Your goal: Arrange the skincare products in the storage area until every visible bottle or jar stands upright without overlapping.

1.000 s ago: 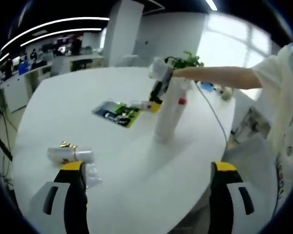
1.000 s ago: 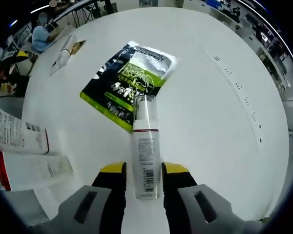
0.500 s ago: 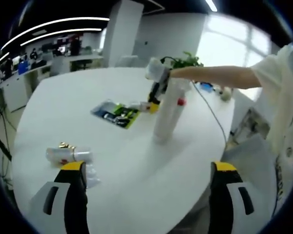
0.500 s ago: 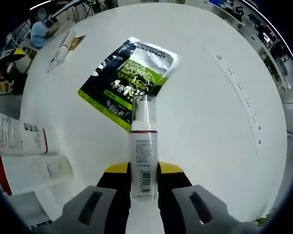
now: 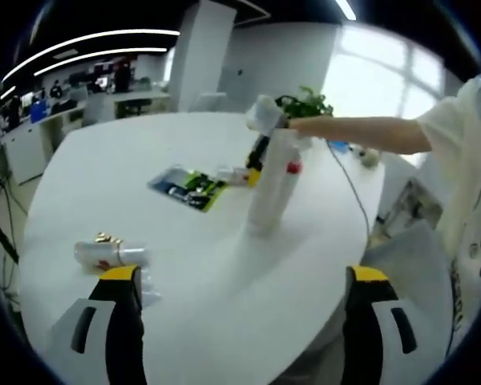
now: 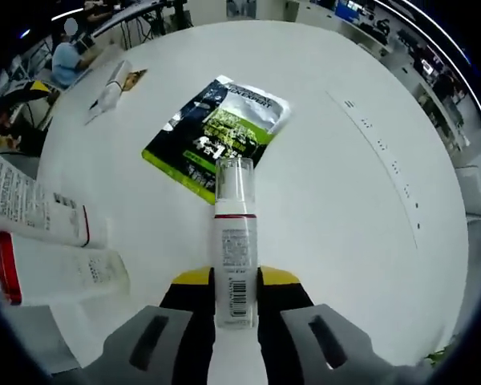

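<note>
My right gripper [image 6: 234, 282] is shut on a small white pump bottle [image 6: 234, 241] with a clear cap, held lengthwise between its jaws just above the white round table [image 6: 361, 200]. In the left gripper view the same gripper [image 5: 254, 171] reaches in on a person's arm with the bottle [image 5: 234, 173]. Two tall white tubes [image 5: 268, 192], one with a red cap, stand close together beside it; they also show at the left edge [image 6: 40, 241]. A white tube with a gold cap [image 5: 112, 255] lies flat just ahead of my open left gripper [image 5: 244, 277].
A green and black sachet [image 6: 220, 132] lies flat on the table beyond the bottle, also seen as a sachet [image 5: 188, 186] mid-table. The lying tube [image 6: 111, 84] shows far back. Office desks and a potted plant [image 5: 305, 103] surround the table; its edge curves near my left jaws.
The right jaws have closed onto the small bottle, which lay loosely between them a second ago. The right view has shifted a little; the left gripper stays still and open.
</note>
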Demonstrator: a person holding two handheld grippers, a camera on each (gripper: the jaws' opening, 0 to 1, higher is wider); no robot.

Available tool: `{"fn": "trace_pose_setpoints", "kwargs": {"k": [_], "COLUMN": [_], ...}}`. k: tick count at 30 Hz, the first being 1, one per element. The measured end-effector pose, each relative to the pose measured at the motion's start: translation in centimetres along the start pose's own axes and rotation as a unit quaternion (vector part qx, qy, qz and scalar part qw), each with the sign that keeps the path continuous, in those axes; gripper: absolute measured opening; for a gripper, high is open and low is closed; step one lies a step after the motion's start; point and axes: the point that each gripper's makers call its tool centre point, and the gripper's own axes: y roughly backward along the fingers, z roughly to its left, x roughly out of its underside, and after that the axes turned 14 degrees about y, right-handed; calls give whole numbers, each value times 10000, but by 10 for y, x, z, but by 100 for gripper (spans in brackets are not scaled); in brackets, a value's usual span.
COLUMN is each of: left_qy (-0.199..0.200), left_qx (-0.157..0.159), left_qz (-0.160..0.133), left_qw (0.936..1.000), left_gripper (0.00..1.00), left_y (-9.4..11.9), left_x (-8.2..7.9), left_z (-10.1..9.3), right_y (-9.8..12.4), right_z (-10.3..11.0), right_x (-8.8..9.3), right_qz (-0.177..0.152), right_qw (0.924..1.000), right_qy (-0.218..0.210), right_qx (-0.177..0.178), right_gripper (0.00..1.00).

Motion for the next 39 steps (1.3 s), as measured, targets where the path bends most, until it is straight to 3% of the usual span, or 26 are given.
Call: {"fn": "trace_pose_setpoints", "kwargs": {"k": [12, 17, 34, 39], "left_qy": [-141, -185, -332, -322], "left_qx": [167, 218, 329, 328], "left_qz": [-20, -33, -79, -96], "left_qw": [9998, 9996, 9989, 9989], "left_gripper": [96, 96, 95, 95], "left_y": [-6, -6, -8, -6], "left_x": [-3, -3, -7, -6], "left_z": [-16, -22, -37, -38], "right_y": [31, 48, 94, 113], "right_z": [10, 8, 42, 51], "right_x": [5, 8, 18, 21], "right_qz": [-616, -923, -1414, -1582], "right_qw": [9969, 9925, 9817, 9751], "right_qy": [-379, -524, -710, -833], "right_qx": [307, 606, 1062, 1315], "right_gripper": [18, 18, 18, 19]}}
